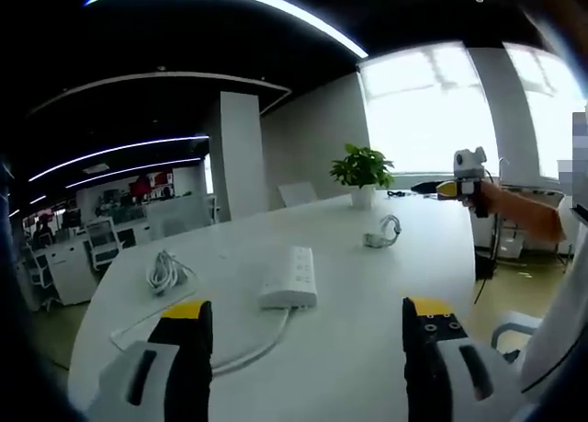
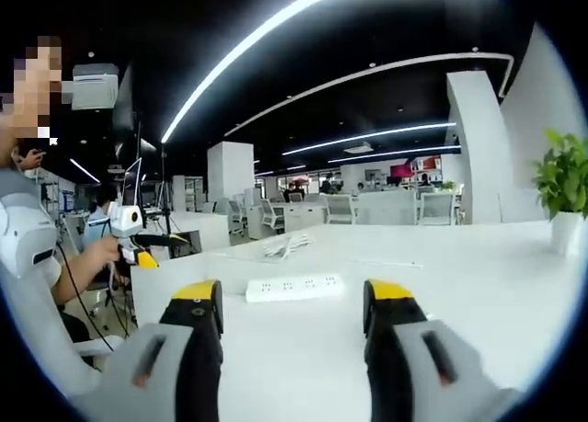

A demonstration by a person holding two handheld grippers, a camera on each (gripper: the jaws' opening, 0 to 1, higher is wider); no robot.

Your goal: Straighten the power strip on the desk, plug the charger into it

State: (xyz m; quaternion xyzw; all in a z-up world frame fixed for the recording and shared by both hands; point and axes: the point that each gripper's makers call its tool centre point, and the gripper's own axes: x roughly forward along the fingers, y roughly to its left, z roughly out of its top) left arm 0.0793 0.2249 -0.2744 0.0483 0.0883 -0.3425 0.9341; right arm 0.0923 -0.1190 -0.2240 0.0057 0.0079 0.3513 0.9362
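Holding my left gripper (image 1: 305,335) above the desk (image 1: 367,293), jaws apart, I face the power strip (image 1: 290,277). My right gripper (image 2: 292,316) also gapes, empty, the charger (image 1: 382,231) lying beyond.

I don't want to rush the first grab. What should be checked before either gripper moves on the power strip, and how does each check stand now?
1. Left gripper open with nothing between its jaws: ok.
2. Right gripper open with nothing between its jaws: ok.
3. Power strip in clear sight on the desk, nothing lying on it: ok.
4. Power strip already straight: not ok; in the left gripper view it lies at a slant.
5. Charger located, lying apart from the strip with its cable: ok.
6. Charger plugged in: not ok, not yet.
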